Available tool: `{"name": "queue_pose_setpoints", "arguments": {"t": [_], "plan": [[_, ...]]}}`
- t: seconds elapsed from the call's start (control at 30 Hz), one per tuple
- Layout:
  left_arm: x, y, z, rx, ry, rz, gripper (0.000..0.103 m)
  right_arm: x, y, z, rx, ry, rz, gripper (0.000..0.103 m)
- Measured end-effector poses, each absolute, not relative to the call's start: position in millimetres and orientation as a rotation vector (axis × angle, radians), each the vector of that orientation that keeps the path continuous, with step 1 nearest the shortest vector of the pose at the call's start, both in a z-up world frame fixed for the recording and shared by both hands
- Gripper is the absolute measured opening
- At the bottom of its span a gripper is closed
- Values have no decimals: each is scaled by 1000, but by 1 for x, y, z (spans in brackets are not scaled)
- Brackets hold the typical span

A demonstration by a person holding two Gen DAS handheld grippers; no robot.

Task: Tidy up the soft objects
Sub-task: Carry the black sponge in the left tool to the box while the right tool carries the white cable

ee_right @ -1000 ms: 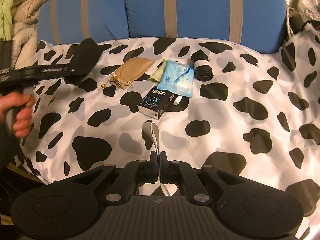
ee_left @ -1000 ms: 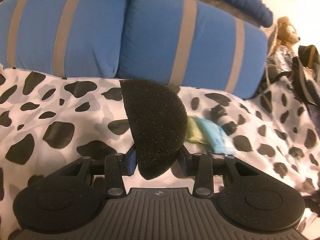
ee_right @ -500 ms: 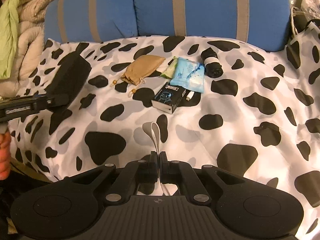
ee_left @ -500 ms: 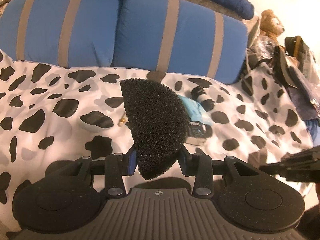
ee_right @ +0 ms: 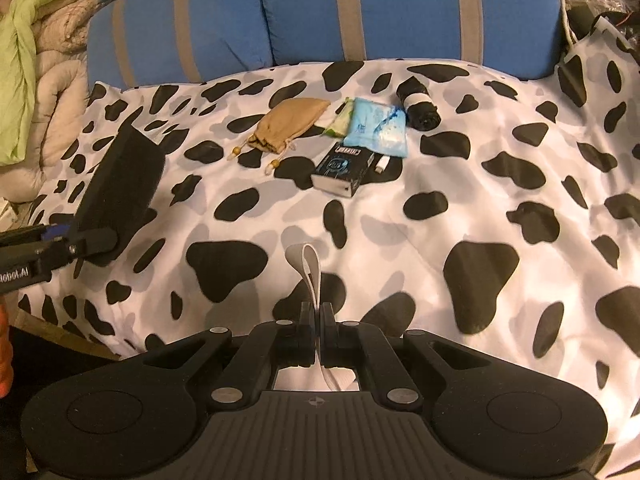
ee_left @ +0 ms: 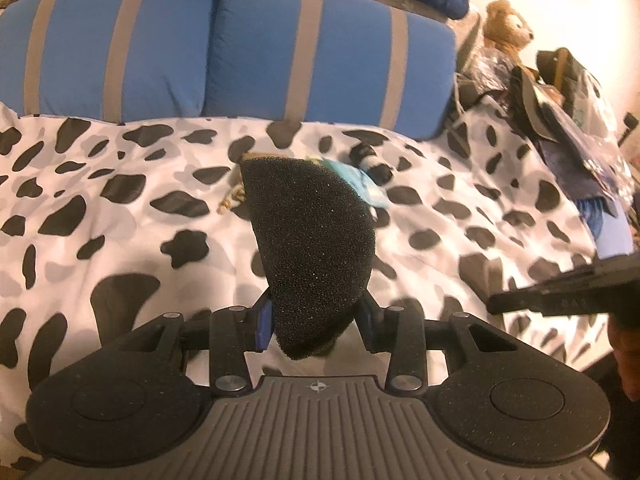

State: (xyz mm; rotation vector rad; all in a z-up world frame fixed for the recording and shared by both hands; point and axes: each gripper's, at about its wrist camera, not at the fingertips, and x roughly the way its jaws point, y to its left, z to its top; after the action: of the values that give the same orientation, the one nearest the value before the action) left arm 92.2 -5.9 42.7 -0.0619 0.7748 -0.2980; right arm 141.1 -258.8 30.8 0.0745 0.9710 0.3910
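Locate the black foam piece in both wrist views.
Left wrist: black foam piece fills the centre, clamped in the left claw, standing up over the cow-print blanket.
Right wrist: same foam at the left edge, seen edge-on, above the blanket.
Shared landmark: tan drawstring pouch, peeking out behind the foam's top-left corner in the left view.

a home bedroom: cow-print bedspread (ee_right: 460,184), blue striped pillows (ee_left: 328,52), teddy bear (ee_left: 506,34).

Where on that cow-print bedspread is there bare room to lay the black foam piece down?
The cow-print bedspread lies bare right of the black box and black roll, and nearer the camera. Another bare strip lies between the foam piece and tan pouch. It is crowded around the pouch, blue packet, box and roll.
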Motion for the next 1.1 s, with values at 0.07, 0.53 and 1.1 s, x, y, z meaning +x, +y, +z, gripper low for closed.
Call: {"name": "queue_pose_setpoints", "arguments": {"t": [0.07, 0.53, 1.1], "plan": [[85, -10, 41, -54, 784, -318, 40, 135, -258, 29, 84, 977, 397, 4], [31, -41, 25, 30, 868, -458, 40, 96, -254, 16, 131, 1054, 436, 4], [-5, -52, 11, 58, 996, -540, 40, 59, -235, -11, 79, 1233, 459, 5]]}}
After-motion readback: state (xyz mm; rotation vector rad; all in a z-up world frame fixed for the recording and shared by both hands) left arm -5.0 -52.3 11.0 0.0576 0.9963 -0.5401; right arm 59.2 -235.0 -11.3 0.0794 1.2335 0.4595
